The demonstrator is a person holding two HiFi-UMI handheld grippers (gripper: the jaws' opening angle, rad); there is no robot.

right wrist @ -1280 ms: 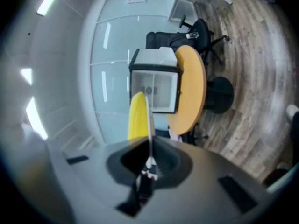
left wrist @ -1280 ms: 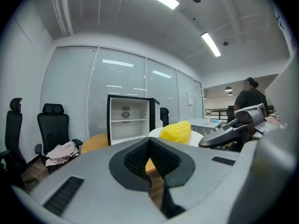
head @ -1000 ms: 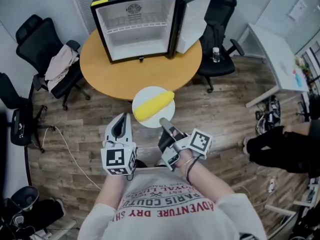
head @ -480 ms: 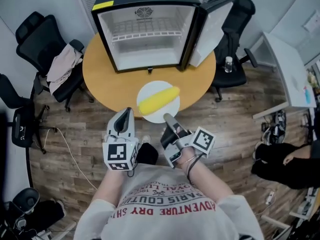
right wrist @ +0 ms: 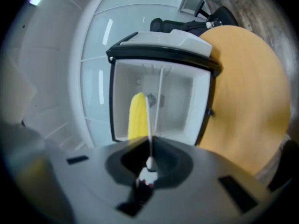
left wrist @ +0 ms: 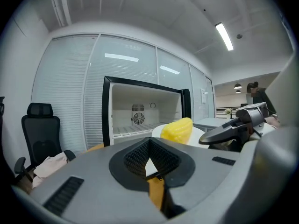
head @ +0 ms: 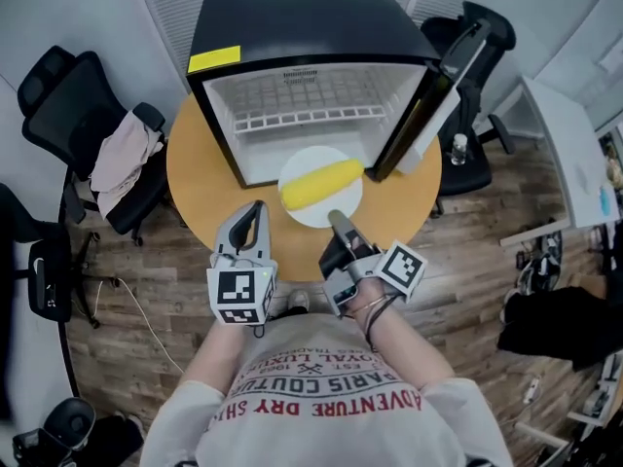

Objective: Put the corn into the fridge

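Note:
A yellow corn cob lies on a white plate. My right gripper is shut on the plate's near rim and holds it level above the round wooden table, just in front of the open black mini fridge. In the right gripper view the plate shows edge-on with the corn against the fridge's empty white inside. My left gripper hangs left of the plate, shut and empty. From the left gripper view the corn appears ahead to the right.
The fridge door stands open to the right. Black office chairs ring the table; one on the left carries a pale cloth. A water bottle sits on the right-hand chair. A white desk stands at far right.
Both grippers and the plate with the corn have moved forward, from over the floor to over the table, close to the fridge's opening. The grip on the plate is unchanged.

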